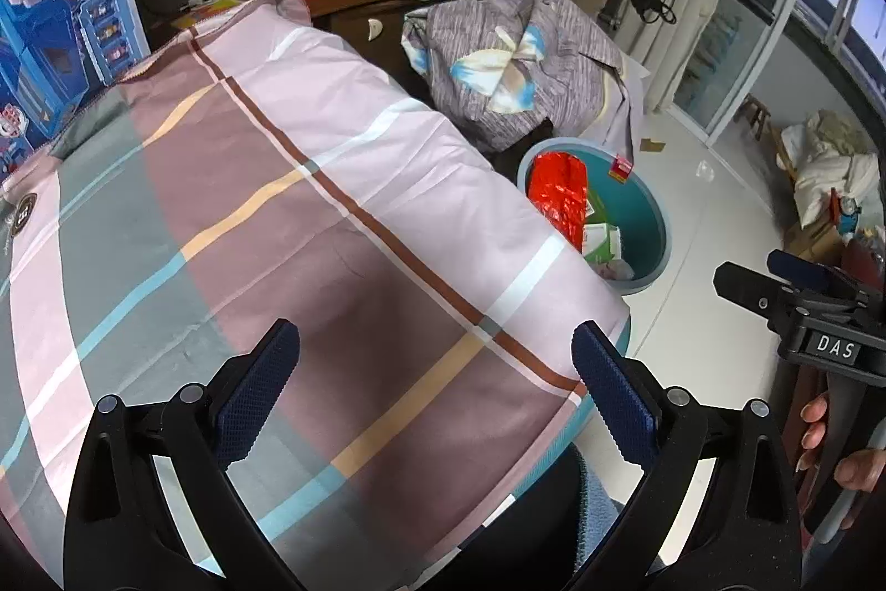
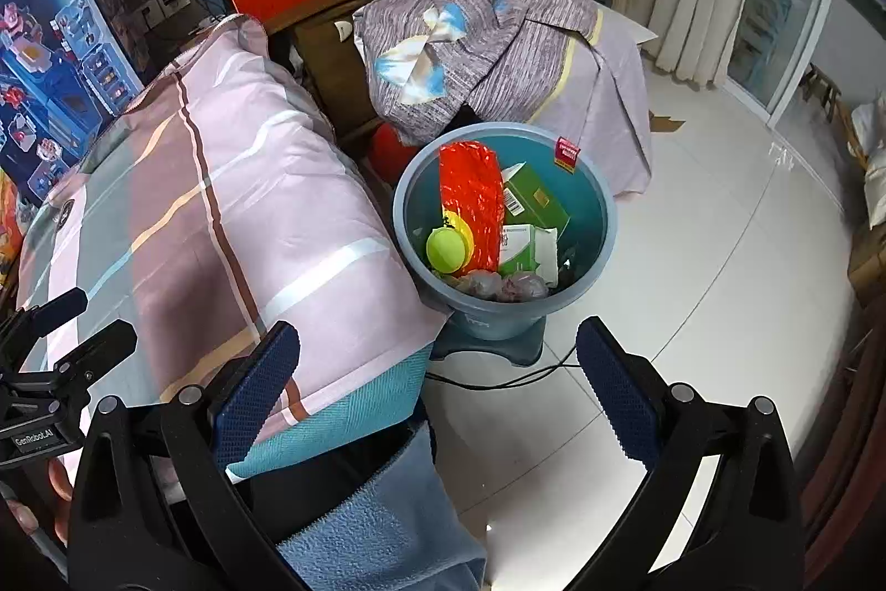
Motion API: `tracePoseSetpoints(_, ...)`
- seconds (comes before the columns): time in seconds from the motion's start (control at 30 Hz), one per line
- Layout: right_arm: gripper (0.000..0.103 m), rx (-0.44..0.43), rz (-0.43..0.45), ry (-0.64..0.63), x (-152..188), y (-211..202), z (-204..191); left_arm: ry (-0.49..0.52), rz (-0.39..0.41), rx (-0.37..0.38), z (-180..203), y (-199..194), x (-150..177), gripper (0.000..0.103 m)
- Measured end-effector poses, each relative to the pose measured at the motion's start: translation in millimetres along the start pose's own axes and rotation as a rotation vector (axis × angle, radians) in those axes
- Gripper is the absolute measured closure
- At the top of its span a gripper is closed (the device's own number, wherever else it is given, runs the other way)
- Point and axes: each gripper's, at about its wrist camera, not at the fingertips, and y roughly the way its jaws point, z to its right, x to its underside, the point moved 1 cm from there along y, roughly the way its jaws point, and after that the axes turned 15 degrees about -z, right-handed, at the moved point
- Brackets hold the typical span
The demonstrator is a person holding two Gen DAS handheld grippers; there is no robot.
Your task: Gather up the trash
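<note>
Trash fills the round blue plastic bin [image 2: 601,225] on the white floor: only the right wrist view shows its yellow-green ball [image 2: 446,249]. Right gripper [image 2: 437,389] jaws apart, bin just beyond; left gripper [image 1: 434,389] jaws apart over the plaid quilt [image 1: 277,203].

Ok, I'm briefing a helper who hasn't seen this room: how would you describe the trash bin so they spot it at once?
Start at the checked quilt on the left; on the white tiled floor at its right edge stands a round blue bin. It is the only open container there, holding a red foil bag, green cartons and a yellow-green ball.
</note>
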Motion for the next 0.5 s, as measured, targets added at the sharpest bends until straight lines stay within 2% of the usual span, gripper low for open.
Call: tracePoseSetpoints(0.5, 0.007, -0.021, -0.012, -0.017, -3.7, 4.1, -7.9, -0.014, -0.017, 0.001, -2.7, 5.7, -0.9, 0.004)
